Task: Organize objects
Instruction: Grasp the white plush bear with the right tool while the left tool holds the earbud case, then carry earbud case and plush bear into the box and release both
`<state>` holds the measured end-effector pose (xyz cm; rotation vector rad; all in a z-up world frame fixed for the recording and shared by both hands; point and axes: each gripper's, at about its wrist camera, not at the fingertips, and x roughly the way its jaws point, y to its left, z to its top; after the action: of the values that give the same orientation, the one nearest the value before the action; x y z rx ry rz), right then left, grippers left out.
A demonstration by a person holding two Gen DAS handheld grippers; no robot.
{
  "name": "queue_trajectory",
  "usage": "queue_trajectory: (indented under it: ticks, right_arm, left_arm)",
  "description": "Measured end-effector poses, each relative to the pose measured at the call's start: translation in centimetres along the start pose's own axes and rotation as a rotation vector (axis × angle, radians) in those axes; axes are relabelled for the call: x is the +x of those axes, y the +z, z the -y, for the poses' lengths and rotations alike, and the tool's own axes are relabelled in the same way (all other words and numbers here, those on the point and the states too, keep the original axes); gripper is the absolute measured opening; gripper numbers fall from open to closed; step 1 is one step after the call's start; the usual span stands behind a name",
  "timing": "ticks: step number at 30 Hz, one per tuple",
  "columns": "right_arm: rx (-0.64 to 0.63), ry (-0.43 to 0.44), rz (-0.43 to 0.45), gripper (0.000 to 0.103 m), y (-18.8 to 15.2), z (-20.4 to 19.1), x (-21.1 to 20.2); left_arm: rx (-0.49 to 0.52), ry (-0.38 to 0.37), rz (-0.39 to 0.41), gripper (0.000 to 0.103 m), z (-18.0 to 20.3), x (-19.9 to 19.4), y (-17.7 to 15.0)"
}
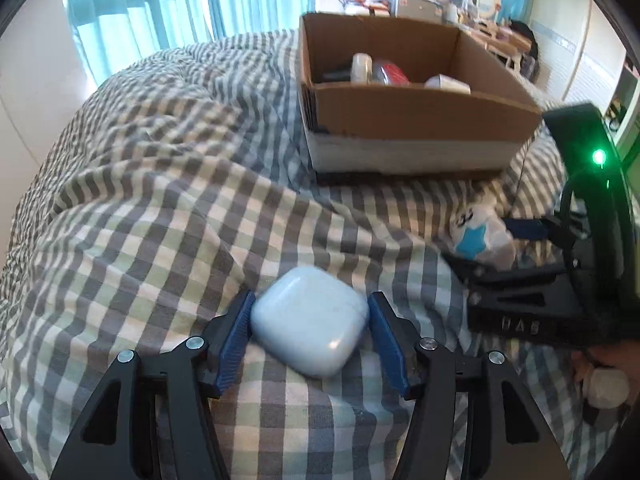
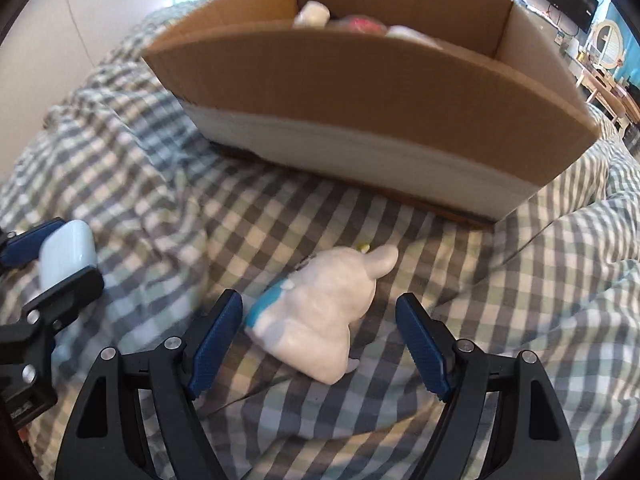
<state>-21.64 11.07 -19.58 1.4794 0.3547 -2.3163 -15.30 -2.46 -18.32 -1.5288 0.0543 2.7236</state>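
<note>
A pale blue earbud case (image 1: 310, 320) lies on the checked bedspread between the blue pads of my left gripper (image 1: 311, 336); the pads touch or nearly touch its sides. The case also shows in the right wrist view (image 2: 66, 254). A white plush toy with a blue patch (image 2: 320, 312) lies on the bed between the fingers of my right gripper (image 2: 318, 344), which is open with gaps on both sides. The toy also shows in the left wrist view (image 1: 482, 238). A cardboard box (image 1: 420, 120) stands just beyond, holding several items.
The box (image 2: 360, 92) sits close ahead of the right gripper. The checked bedspread (image 1: 160, 200) is rumpled with folds. A window with blue curtains (image 1: 160, 8) and a desk with clutter (image 1: 420, 0) are at the back.
</note>
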Motion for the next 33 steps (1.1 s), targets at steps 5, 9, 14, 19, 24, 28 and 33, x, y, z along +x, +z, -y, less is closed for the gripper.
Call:
queue_trajectory:
  ticks: [5,9,14,19,24,28,33]
  right_arm:
    - [-0.012,0.022,0.036,0.055,-0.5,-0.1,-1.1]
    - [-0.026,0.024,0.085,0.055,-1.0,-0.5,-2.7]
    - [-0.045,0.025,0.143,0.055,-1.8,-0.9,-5.3]
    - [-0.047,0.036,0.193,0.055,-2.4,-0.6,-7.7]
    - [-0.050,0.034,0.237,0.055,-2.3,-0.6,-10.1]
    - [-0.063,0.026,0.290,0.055,-2.0,-0.6,-12.8]
    - [-0.069,0.023,0.359,0.055,-0.7,0.1,-16.0]
  left_arm:
    - [0.036,0.014,-0.022,0.061,0.3,0.0,-0.5]
    - [0.050,0.019,-0.017,0.055,0.4,-0.6,-0.9]
    - [0.034,0.000,0.007,0.055,0.5,-1.2,-0.8]
    - [0.023,-0.014,0.031,0.054,0.5,-2.5,-0.7]
    - [0.025,-0.025,0.061,0.054,0.9,-4.6,-0.3]
    - [0.018,-0.041,0.112,0.054,0.8,-6.2,0.9]
    - [0.018,-0.065,0.193,0.054,0.3,-8.8,3.7]
